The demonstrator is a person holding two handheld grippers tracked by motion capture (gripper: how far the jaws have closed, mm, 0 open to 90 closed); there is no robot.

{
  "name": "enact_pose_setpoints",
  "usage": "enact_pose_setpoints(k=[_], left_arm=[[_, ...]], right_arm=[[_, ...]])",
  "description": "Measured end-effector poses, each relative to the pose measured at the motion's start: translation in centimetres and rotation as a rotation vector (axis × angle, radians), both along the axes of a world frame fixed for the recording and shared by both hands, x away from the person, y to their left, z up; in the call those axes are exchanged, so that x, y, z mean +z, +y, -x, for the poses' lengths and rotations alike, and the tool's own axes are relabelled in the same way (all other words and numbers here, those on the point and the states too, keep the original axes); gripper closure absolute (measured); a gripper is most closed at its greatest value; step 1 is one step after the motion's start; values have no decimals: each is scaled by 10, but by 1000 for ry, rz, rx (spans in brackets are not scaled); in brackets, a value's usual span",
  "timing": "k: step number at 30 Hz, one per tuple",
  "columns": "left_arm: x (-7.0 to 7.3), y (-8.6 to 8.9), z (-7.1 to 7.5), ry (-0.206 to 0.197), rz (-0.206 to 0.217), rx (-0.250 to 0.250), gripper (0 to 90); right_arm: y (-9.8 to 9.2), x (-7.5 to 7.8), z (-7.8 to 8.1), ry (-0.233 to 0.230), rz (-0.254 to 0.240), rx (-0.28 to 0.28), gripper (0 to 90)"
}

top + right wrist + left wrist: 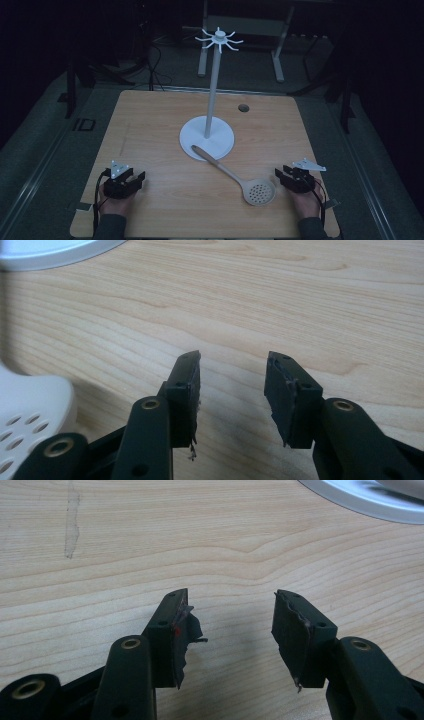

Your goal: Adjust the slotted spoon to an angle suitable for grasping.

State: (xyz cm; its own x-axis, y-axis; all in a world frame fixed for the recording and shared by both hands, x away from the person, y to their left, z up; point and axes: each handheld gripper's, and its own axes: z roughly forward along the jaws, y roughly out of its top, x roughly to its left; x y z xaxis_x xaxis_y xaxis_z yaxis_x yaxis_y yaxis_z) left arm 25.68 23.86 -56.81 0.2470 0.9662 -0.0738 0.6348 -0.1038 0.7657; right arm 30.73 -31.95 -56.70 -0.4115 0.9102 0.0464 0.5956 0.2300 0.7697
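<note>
Left tongs (134, 180) rest near-left on the light wooden counter (160, 125), jaws apart, empty. The beige slotted spoon (240, 179) lies mid-counter, handle touching the white hook stand (207, 136), likely awaiting hanging. Right tongs (284, 177), parted and empty, sit just beside its bowl.

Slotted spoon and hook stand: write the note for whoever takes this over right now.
Left tool: open, empty, resting at the table's near left.
Right tool: open, empty, near right, just beside the spoon's bowl.
Slotted spoon: flat on the wooden table, handle tip lying on the stand's base, bowl toward the right tool.
White hook stand: upright mid-table, hooks bare.
Done: nothing. Left, likely: grasp the spoon and hang it on a hook.
</note>
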Motion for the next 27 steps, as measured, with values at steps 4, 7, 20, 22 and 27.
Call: enact_pose_setpoints(k=[4, 7, 20, 22, 27], left_arm=[[0, 0, 0, -5, -1, 3, 488], [0, -1, -1, -4, -3, -2, 484], [-2, -2, -1, -4, -8, -14, 479], [-2, -3, -1, -6, -9, -14, 476], [-2, -3, -1, -5, -6, -11, 473]], right_arm=[[2, 0, 1, 8, 0, 5, 574], [2, 2, 1, 8, -6, 9, 574], [5, 17, 2, 0, -4, 41, 642], [8, 19, 1, -3, 11, 53, 653], [20, 25, -5, -4, 43, 95, 665]])
